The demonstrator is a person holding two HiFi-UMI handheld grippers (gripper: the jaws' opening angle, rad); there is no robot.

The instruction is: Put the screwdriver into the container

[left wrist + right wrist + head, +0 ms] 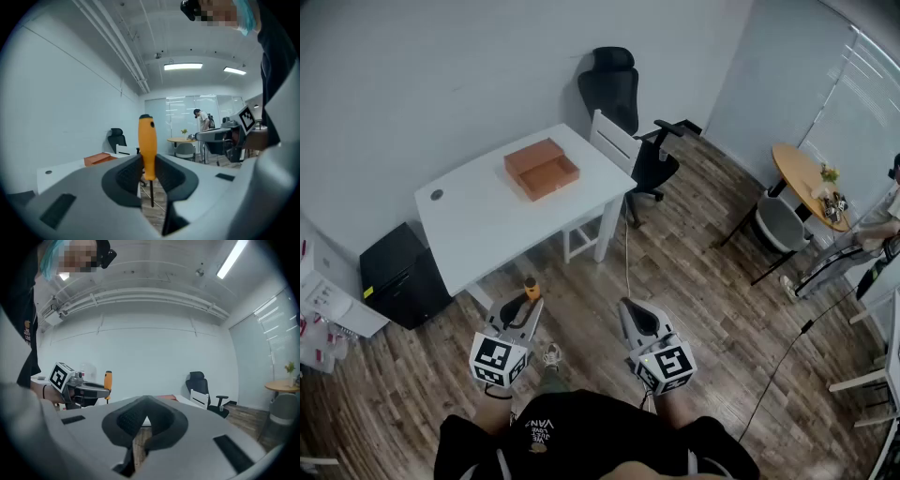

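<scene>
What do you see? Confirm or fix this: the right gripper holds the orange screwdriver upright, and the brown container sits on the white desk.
Wrong gripper: the left gripper holds the orange screwdriver upright, as the left gripper view shows; the right gripper is empty. The brown container does sit on the white desk.

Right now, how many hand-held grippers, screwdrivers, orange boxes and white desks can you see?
Hand-held grippers: 2, the left hand-held gripper and the right hand-held gripper
Screwdriver: 1
Orange box: 1
White desk: 1
Total: 5
</scene>
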